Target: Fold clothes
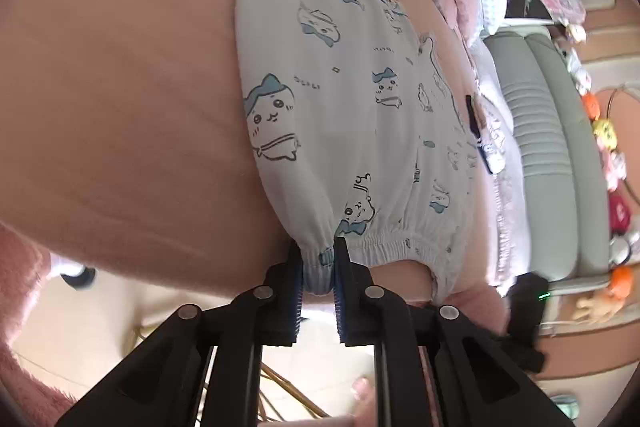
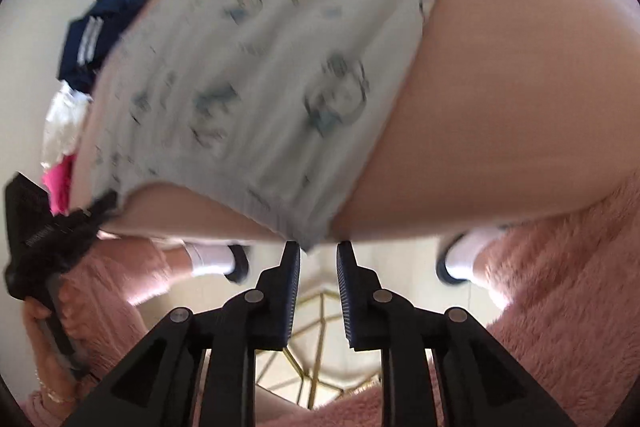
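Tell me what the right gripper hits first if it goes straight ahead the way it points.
Most likely the waistband corner of the printed shorts, right at the tips of the open right gripper, with the pink bed surface beyond. The blur leaves the depth uncertain.

One pair of printed white pyjama shorts [image 1: 340, 99] on one pink bed sheet [image 1: 120, 87]; two grippers, left [image 1: 317, 263] and right [image 2: 318, 259]. One navy striped garment [image 2: 96, 31], one bright pink garment [image 2: 62, 183], two white socks [image 2: 210, 259] in dark shoes. Soft toys along the grey headboard [image 1: 560, 155]: uncountable.
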{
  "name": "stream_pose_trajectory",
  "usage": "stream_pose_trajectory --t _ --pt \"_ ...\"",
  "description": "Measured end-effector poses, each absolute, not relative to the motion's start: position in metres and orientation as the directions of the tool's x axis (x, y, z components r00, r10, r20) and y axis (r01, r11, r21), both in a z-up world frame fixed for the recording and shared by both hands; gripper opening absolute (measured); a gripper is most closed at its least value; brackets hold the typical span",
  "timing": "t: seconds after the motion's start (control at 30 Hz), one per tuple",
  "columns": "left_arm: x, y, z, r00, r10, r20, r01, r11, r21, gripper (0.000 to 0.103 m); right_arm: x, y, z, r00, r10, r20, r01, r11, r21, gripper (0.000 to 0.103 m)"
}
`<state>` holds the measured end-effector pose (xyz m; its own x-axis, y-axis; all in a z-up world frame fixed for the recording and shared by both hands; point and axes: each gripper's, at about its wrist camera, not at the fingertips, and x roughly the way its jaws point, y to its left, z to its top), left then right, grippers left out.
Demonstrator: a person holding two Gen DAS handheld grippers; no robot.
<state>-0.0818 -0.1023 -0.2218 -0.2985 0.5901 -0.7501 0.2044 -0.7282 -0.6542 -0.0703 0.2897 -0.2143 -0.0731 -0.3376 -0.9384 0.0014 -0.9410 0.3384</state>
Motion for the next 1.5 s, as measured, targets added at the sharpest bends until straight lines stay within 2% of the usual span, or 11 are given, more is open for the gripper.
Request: stream_pose_trajectory --t 0.1,0.27,0.33,0.47,0.67,0.77,0.8,0.93,1.1,1.23,1.5 --pt "-0.08 -0.113 -0.203 -0.3 0.503 -0.81 0.174 -0.806 -0.565 0.022 -0.064 0.296 -0.193 -0.145 -0.335 -0.931 0.021 -0.942 0.335 0.019" --pt "-0.081 -0.125 -0.167 -0.364 0.418 -0.832 0.057 -0.882 -0.468 0.023 -0.061 0.305 -0.133 -0.34 -0.317 -0.885 0.108 -0.948 0.298 0.024" --pt "-0.091 -0.115 -0.158 -0.383 0.415 -0.825 -0.029 -0.898 -0.438 0.023 -0.069 0.301 -0.138 -0.325 -0.299 -0.897 0.113 -0.954 0.277 0.03" --pt "-0.117 -0.086 -0.166 -0.344 0.408 -0.846 -0.147 -0.913 -0.381 0.023 -0.085 0.292 -0.149 -0.293 -0.263 -0.919 0.125 -0.964 0.236 0.031" --pt "-0.136 -0.102 -0.176 -0.25 0.286 -0.925 -0.048 -0.958 -0.283 0.022 -0.11 0.279 -0.164 -0.247 -0.205 -0.947 0.145 -0.974 0.174 0.03" --pt "-0.149 -0.1 -0.156 -0.303 0.2 -0.932 -0.121 -0.978 -0.17 0.023 -0.122 0.276 -0.16 -0.249 -0.13 -0.96 0.154 -0.984 0.093 0.031" --pt "-0.155 -0.095 -0.15 -0.314 0.222 -0.923 -0.166 -0.97 -0.177 0.023 -0.127 0.274 -0.151 -0.274 -0.124 -0.954 0.167 -0.983 0.08 0.031" --pt "-0.186 -0.072 -0.147 -0.313 0.313 -0.897 -0.31 -0.926 -0.215 0.025 -0.157 0.233 -0.117 -0.334 -0.309 -0.89 0.321 -0.926 0.201 0.031" --pt "-0.208 -0.062 -0.176 -0.255 0.3 -0.919 -0.341 -0.917 -0.205 0.025 -0.191 0.139 -0.145 -0.26 -0.332 -0.907 0.528 -0.835 0.155 0.031" --pt "-0.22 -0.082 -0.179 -0.304 0.243 -0.921 -0.316 -0.938 -0.143 0.025 -0.21 0.118 -0.181 -0.196 -0.287 -0.938 0.549 -0.825 0.137 0.031" --pt "-0.269 -0.124 -0.181 -0.364 0.183 -0.913 -0.234 -0.967 -0.1 0.025 -0.278 0.123 -0.183 -0.257 -0.237 -0.937 0.479 -0.873 0.089 0.031"
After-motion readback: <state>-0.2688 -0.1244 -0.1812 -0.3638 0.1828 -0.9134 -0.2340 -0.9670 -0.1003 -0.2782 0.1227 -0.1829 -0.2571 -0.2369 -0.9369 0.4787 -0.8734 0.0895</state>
